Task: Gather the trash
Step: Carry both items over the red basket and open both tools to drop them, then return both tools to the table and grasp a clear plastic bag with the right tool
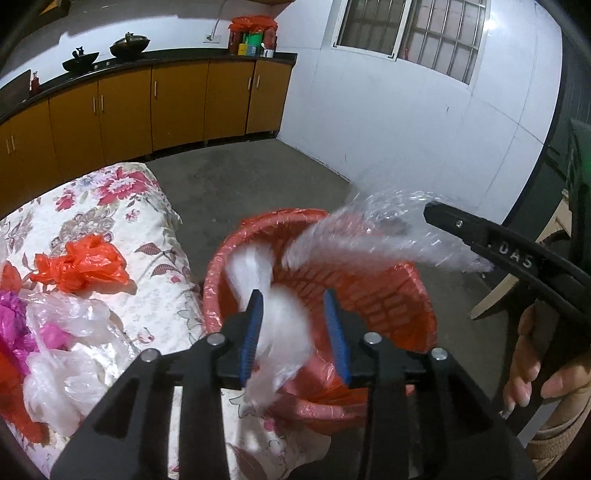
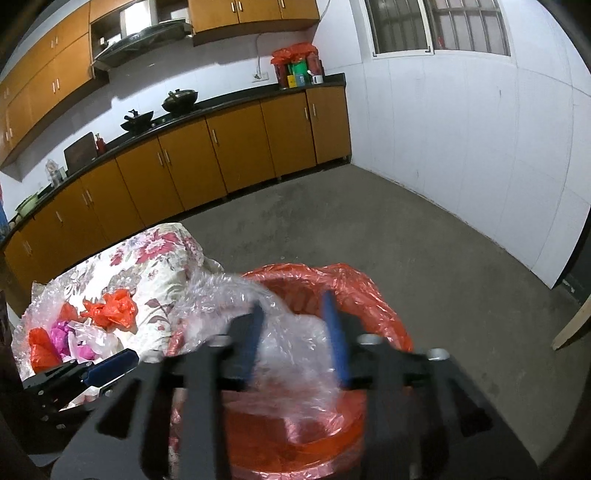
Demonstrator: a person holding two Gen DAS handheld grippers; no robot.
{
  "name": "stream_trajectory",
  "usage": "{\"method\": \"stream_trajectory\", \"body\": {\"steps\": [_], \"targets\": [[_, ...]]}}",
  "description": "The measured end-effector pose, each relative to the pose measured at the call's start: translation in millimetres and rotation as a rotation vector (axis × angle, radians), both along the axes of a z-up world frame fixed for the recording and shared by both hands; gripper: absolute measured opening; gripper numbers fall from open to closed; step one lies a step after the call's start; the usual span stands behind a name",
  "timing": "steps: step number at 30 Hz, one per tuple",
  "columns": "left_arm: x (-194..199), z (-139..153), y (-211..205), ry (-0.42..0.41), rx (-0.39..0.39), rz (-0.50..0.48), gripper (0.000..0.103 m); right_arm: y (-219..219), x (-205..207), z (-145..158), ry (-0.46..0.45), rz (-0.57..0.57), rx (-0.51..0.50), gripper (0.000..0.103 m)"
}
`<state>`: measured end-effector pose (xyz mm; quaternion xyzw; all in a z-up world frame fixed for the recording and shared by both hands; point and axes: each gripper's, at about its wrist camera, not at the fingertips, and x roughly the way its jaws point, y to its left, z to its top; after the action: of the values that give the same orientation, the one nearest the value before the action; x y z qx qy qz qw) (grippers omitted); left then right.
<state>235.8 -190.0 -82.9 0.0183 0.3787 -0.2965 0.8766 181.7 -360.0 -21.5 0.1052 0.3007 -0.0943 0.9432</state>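
Observation:
A red basket lined with a red bag stands beside the floral-covered table; it also shows in the right wrist view. My left gripper is open above the basket, with a white plastic bag blurred between its blue fingers. My right gripper is open over the basket, with clear bubble wrap between its fingers; the wrap also shows in the left wrist view. On the table lie an orange bag, a pink bag and clear bags.
Orange kitchen cabinets with woks on a dark counter line the far wall. Bare concrete floor lies beyond the basket. A white wall with a barred window is on the right. A wooden board leans at far right.

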Motion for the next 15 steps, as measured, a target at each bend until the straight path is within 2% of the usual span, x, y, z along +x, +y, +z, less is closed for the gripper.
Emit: {"method": "stream_trajectory", "body": {"steps": [6, 15], "targets": [[2.8, -3.9, 8.9, 0.009, 0.004, 0.021, 0.037, -7.6, -4.2, -1.1, 0.009, -0.007, 0.0, 0.042], [-5.0, 9.5, 34.5, -0.025, -0.008, 0.081, 0.045, -1.4, -4.3, 7.6, 0.003, 0.009, -0.005, 0.042]]}}
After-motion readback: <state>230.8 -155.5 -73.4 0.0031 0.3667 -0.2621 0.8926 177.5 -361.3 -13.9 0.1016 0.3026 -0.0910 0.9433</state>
